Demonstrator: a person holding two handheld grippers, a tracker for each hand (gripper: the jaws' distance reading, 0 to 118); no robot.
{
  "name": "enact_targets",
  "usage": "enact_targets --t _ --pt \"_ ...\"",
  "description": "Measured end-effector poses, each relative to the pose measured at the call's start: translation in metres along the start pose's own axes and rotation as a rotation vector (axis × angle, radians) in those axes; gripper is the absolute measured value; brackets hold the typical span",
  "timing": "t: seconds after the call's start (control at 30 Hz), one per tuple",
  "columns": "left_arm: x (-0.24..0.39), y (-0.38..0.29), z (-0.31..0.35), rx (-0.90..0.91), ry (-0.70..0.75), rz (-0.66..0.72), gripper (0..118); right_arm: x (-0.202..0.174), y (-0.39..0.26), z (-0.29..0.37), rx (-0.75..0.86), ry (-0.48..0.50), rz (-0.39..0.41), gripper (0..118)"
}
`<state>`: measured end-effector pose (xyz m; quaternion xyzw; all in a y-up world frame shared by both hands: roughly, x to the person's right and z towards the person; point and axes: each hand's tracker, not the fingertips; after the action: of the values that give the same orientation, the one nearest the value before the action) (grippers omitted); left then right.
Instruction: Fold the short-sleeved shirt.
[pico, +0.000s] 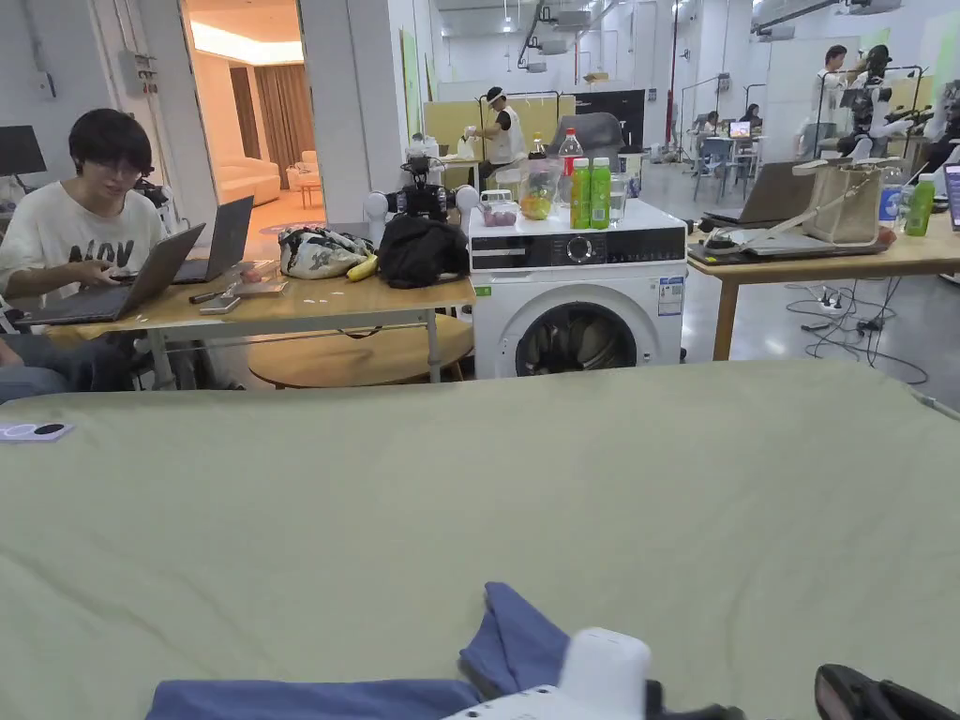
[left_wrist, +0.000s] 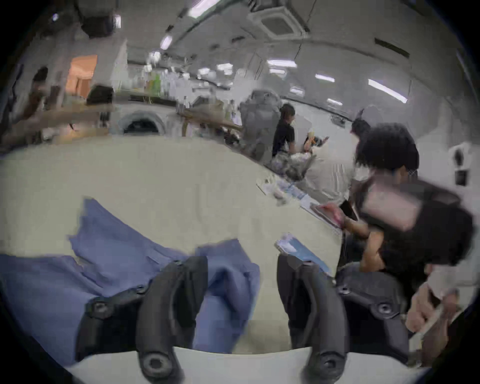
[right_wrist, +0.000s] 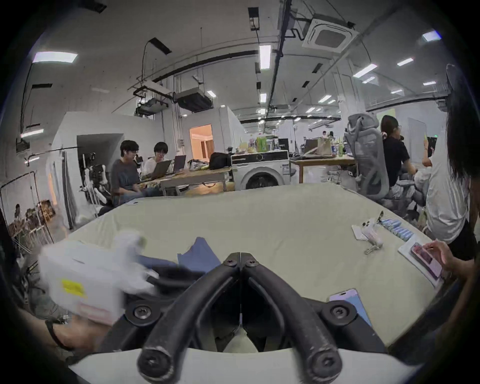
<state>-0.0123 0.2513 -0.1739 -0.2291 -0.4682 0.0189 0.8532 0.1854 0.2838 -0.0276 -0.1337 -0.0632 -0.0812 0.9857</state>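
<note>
Black jaws of the left gripper (left_wrist: 241, 293) are standing wide apart in the left gripper view, holding nothing, with the blue short-sleeved shirt (left_wrist: 109, 265) lying rumpled on the pale green table cover (left_wrist: 166, 176) under and beyond the left jaw. That view is blurring, so finer detail of the cloth is not readable. In the head view the shirt (pico: 511, 647) is lying at the near edge of the cover (pico: 525, 469), partly behind a white gripper housing (pico: 600, 670). Moving right, the right gripper (right_wrist: 241, 256) is showing its two jaws closed tip to tip in the right gripper view, with nothing between them that I can make out; the shirt (right_wrist: 200, 253) is lying just beyond and to the left of those tips. A phone (right_wrist: 350, 298) is lying on the cover near the right jaw. Farther right a person's hand (right_wrist: 439, 253) is resting on a second phone at the table's edge. Beyond the table a washing machine (pico: 577, 291) is standing between two wooden desks, and a person (pico: 84, 225) is sitting at a laptop on the left.
</note>
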Motion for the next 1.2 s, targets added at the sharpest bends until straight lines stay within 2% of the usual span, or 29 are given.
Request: enact_targets --t 0.13,0.27,0.3,0.37,0.5,0.63,0.73,0.77,0.83,0.87,0.9,0.93,0.97,1.13,1.17,1.2 --pt "-0.019 0.023 0.092 0.199 0.236 -0.079 54 -0.014 0.001 -0.02 -0.013 0.045 0.006 0" --pt "-0.062 0.04 0.156 0.26 0.419 -0.066 54 -0.032 0.004 -0.034 -0.016 0.076 0.018 0" --pt "-0.068 0.039 0.168 0.268 0.435 -0.058 45 -0.036 0.004 -0.036 -0.016 0.084 0.018 0" --pt "-0.079 0.034 0.191 0.283 0.481 -0.026 0 -0.043 0.003 -0.04 -0.019 0.108 0.024 0" --pt "-0.096 0.023 0.217 0.289 0.577 0.018 0 -0.054 -0.001 -0.043 -0.026 0.121 0.039 0" --pt "-0.114 0.023 0.224 0.232 0.596 0.032 0 -0.056 -0.004 -0.048 -0.041 0.134 0.033 0" --pt "-0.139 0.029 0.225 0.145 0.552 0.084 0 -0.057 -0.007 -0.048 -0.043 0.138 0.035 0" --pt "-0.149 0.033 0.221 0.108 0.565 0.079 4 -0.056 -0.008 -0.048 -0.046 0.139 0.035 0" --pt "-0.171 0.036 0.213 0.04 0.571 0.114 49 -0.053 -0.011 -0.049 -0.062 0.144 0.032 0" --pt "-0.188 0.037 0.204 -0.004 0.567 0.122 76 -0.051 -0.014 -0.05 -0.068 0.143 0.031 0" --pt "-0.202 0.037 0.195 -0.029 0.555 0.129 95 -0.05 -0.015 -0.051 -0.074 0.143 0.031 0" --pt "-0.219 0.038 0.183 -0.117 0.553 0.173 95 -0.047 -0.018 -0.052 -0.082 0.141 0.031 0" --pt "-0.235 0.038 0.173 -0.102 0.55 0.196 95 -0.044 -0.021 -0.053 -0.09 0.137 0.031 0" --pt "-0.31 0.017 0.116 -0.304 0.585 0.334 92 -0.026 -0.034 -0.057 -0.138 0.106 0.005 0" --pt "-0.323 0.012 0.107 -0.339 0.611 0.366 86 -0.022 -0.036 -0.058 -0.149 0.098 -0.001 0" --pt "-0.332 0.007 0.102 -0.351 0.633 0.381 74 -0.018 -0.037 -0.057 -0.155 0.089 -0.004 0"
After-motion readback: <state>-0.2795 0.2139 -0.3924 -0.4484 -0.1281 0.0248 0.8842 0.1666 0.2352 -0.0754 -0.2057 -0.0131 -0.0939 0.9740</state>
